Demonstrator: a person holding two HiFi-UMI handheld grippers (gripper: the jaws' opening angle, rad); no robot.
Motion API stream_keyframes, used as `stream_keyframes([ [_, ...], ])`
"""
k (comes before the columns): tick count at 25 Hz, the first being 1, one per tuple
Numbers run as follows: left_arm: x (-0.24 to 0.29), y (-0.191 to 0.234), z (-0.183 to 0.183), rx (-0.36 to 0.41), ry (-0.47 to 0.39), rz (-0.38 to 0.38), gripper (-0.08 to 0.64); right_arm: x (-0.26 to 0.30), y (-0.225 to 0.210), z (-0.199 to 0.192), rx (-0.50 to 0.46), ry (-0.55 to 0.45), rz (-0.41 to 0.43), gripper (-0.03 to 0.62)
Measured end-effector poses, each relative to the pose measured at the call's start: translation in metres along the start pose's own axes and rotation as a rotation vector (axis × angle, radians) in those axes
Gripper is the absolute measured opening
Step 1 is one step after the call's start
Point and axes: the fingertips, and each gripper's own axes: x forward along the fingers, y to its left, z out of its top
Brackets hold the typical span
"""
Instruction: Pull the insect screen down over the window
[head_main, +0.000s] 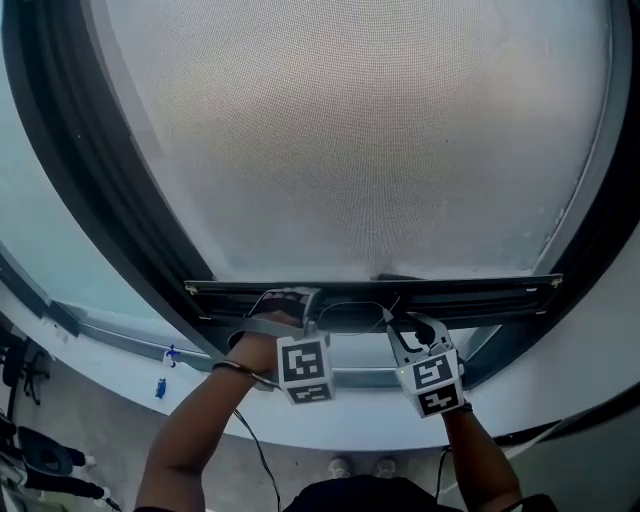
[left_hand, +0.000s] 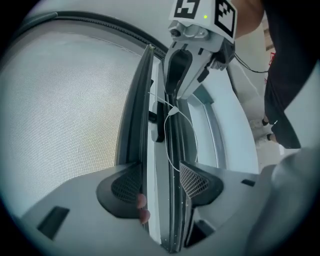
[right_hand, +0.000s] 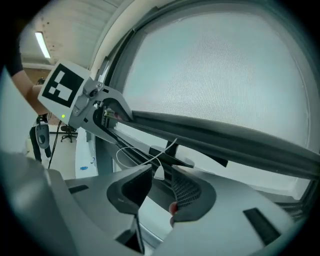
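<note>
Window frame (head_main: 95, 210): dark, enclosing the whole opening in the head view.

Insect screen (head_main: 360, 140): grey mesh drawn down over most of the opening. A narrow strip of the opening shows uncovered below its lower edge, above the pale sill (head_main: 580, 340).

Bottom bar (head_main: 470, 288): a dark rail along the lower edge of the mesh, lying level across the frame. Both tools are at it, just left and right of its middle.

Left tongs (left_hand: 160, 176): closed on the bottom bar. The left gripper view shows the rail running straight between the two ribbed pads (left_hand: 196, 181), with each pad against one side of it.

Right tongs (right_hand: 161, 182): set just beside the left tool, reaching up to the underside of the bar. The jaws stand at a moderate gap. In the right gripper view part of the rail and the end of the cord lie between the tips, with space visible on both sides; no firm pinch can be confirmed.

Pull cord (head_main: 352, 304): a thin white loop hanging from the middle of the bar, between the two tools.

Pull tab (right_hand: 159, 173): a small white drop on the cord, sitting between the tips of the right tongs.
</note>
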Motion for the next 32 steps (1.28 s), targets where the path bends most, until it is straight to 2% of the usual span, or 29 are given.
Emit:
stream_keyframes([
  [13,0.0,0.001,0.006,-0.033,-0.012,-0.005,0.241,0.04,0.001,-0.02,-0.004,0.221,0.087,0.124],
  [20,0.0,0.001,0.004,-0.026,-0.008,-0.025,0.241,0.04,-0.001,-0.021,0.06,0.222,0.136,0.114],
  [22,0.0,0.002,0.004,-0.03,-0.008,-0.024,0.238,0.04,0.0,-0.02,0.065,0.214,0.142,0.091],
  [32,-0.001,0.001,0.002,-0.033,-0.007,-0.025,0.238,0.028,0.002,-0.018,0.044,0.178,0.103,0.075],
])
